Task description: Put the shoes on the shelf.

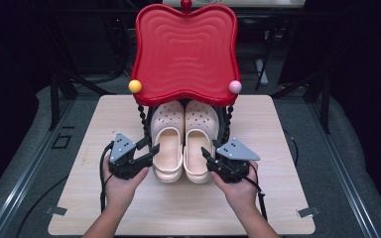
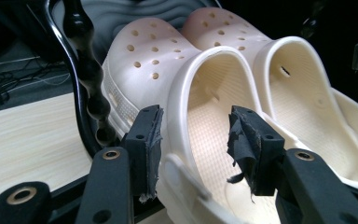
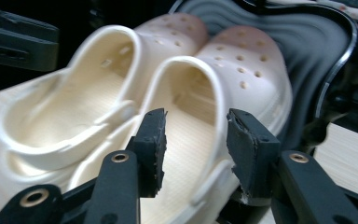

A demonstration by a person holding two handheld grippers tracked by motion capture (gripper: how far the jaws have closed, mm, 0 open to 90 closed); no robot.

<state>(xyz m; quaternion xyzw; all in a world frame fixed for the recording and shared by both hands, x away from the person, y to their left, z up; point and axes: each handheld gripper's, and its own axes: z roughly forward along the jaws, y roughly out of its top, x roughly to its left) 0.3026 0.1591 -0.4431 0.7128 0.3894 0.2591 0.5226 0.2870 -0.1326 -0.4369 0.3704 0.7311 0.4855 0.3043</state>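
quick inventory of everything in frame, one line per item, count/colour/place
clogs: 2, cream, side by side at table centre; left clog, right clog, toes tucked under the red shelf
shoe rack: 1, black beaded posts, at the table's far middle, holding the shelf over the clogs
red shelf: 1, red, wavy-edged with ripple pattern, top of rack
knobs: yellow ball at shelf's left corner, pink ball at right corner, red one at the top edge
table: 1, light wood
left gripper: black, open, jaws astride the left clog's outer wall
right gripper: black, open, jaws astride the right clog's outer wall
hands: 2, left hand, right hand, from the bottom edge
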